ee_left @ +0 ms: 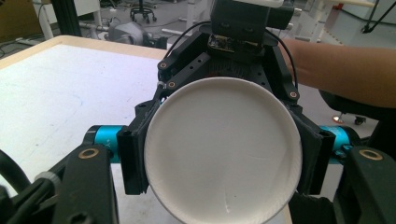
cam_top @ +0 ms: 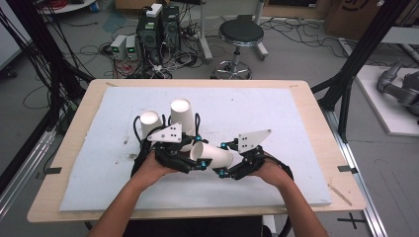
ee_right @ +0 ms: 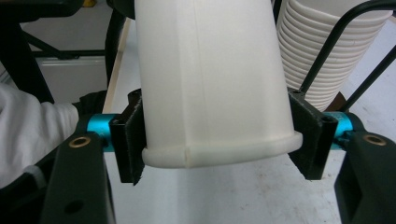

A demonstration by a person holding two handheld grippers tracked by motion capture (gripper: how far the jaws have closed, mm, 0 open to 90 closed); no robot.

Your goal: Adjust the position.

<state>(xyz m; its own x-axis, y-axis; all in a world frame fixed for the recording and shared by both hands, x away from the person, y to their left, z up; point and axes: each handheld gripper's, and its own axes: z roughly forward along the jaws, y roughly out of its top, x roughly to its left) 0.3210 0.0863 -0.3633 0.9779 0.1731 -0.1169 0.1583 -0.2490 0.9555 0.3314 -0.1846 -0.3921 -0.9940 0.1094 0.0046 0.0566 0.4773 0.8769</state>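
White paper cup [cam_top: 213, 155], on its side at mat centre, six o'clock of two upright stacks — right gripper [ee_right: 219, 140] clamped its rim end, left gripper [cam_top: 200, 164] shut at its base. Risk: thin wall crushing, or slipping free.

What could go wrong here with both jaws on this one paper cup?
1. The left gripper and right gripper both clamp the thin paper cup; more squeeze could dent it.
2. If the hands pull apart unevenly, it may slip from one pair of jaws.
3. The upturned cup stacks stand just behind the left gripper and could be knocked over.
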